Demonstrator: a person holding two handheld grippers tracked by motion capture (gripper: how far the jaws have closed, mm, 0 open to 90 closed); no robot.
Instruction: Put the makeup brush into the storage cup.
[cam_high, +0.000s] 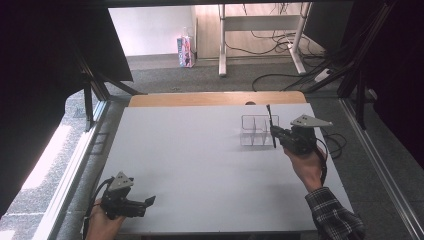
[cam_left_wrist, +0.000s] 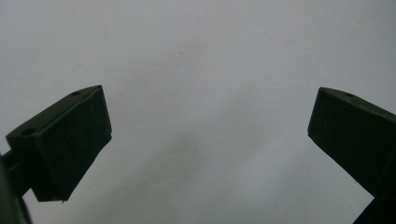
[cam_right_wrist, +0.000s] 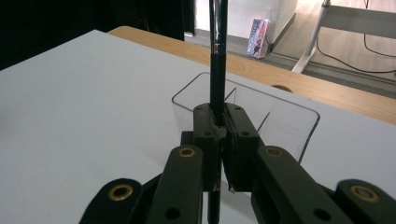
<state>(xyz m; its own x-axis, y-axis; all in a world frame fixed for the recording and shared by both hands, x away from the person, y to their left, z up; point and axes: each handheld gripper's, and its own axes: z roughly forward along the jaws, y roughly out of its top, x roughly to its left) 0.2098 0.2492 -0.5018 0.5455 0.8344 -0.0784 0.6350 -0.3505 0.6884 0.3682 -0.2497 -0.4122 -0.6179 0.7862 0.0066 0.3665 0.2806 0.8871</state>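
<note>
1. The right gripper (cam_high: 274, 131) is clamping a thin black pen (cam_right_wrist: 217, 60) between its jaws, which are pressing together on the shaft with no gap showing.
2. The pen is standing nearly upright in the jaws, its longer part rising above them and a short end poking out below them.
3. A clear plastic organiser (cam_right_wrist: 289, 122) with dividers is sitting on the white desk (cam_high: 200, 160) just beyond the jaws, right behind the pen in the right gripper view.
4. In the high view the pen is crossing in front of the organiser's right end; whether it is touching the plastic cannot be told.
5. The right hand (cam_high: 306, 165) is gripping the tool from below, a checked sleeve (cam_high: 332, 212) trailing behind it.
6. The left gripper (cam_high: 148, 202) is resting near the desk's near left corner, well apart from the organiser.
7. Its jaws are standing wide, with bare desk surface between them.
</note>
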